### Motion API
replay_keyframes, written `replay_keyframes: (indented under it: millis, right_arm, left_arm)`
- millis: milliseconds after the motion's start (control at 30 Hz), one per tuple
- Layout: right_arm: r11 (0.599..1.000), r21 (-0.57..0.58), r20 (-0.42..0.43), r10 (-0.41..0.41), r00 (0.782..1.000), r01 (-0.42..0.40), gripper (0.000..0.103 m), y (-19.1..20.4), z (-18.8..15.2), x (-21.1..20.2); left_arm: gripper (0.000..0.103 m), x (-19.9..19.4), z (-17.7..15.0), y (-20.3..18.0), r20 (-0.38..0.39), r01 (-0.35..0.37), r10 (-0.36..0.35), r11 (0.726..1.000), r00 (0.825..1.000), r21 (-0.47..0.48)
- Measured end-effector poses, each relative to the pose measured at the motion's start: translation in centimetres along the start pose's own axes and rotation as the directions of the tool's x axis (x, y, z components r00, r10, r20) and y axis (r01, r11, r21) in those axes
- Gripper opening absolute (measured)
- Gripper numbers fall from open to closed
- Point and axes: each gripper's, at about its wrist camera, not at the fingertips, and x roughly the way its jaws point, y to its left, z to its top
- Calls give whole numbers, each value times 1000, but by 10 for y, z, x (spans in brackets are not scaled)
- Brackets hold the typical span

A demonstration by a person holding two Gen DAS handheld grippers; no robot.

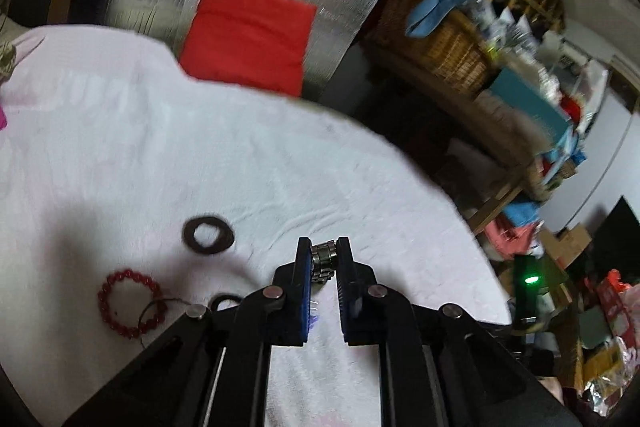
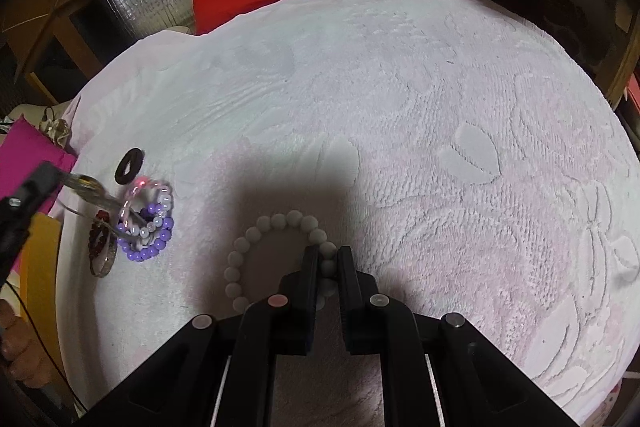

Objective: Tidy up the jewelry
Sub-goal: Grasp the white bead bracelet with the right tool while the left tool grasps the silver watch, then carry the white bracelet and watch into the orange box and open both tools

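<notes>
**Both hands loaded, metal band coming off the desk**

My left gripper (image 1: 324, 261) had its fingers pinched tight on a metal link band (image 1: 322, 263), the links caught right at the tips. From the right wrist view that same band (image 2: 90, 193) trailed out of the left fingers as a long silvery strip, sloping down toward the cluster of purple and white bead bracelets (image 2: 150, 227), its far end looping low beside a dark red bracelet (image 2: 98, 231) on the pale pink textured cloth (image 2: 400, 107) that covered the desk. So its long axis ran from the fingers obliquely down to the cloth; whether the lower loop touched the cloth I could not tell.

My right gripper (image 2: 325, 259) had its fingers pressed on the grey bead bracelet (image 2: 276, 223), gripping one side of the ring while the rest lay flat, open toward the upper left of that view.

In my judgement, the band needed a slow, clean lift, high enough for the dangling end to clear the purple beads, or it would snag and drag them. I meant to keep the right hand quiet meanwhile. A black ring (image 1: 208, 233) and a red bead bracelet (image 1: 130, 301) lay near the left fingers, clear of the path.
</notes>
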Motion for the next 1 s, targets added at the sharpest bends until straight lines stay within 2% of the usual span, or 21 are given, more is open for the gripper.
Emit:
replay_keyframes:
  millis: [167,333,633,867,1000]
  right_arm:
    - [1000,-4,4,-9,1000,9,11,2,0,1]
    - [1000,4,13,-5,1000,5,11,3,-1,-1]
    - [995,-22,99,102,990,-100,11,19,-1,-24]
    - [977,-76,176,210,962,-200,11,43,-4,-48]
    - [970,-92,195,239,951,-224,11,51,-5,-53]
  left_arm:
    - [12,-28,6,-3,92,34,-38,998,995,44]
    - [12,-33,6,10,98,-19,17,1000,995,22]
    - [12,-46,1,22,96,-87,85,996,992,13]
    - [12,-67,0,30,126,-105,105,994,987,-7]
    - [12,-77,0,31,140,-121,120,993,983,-1]
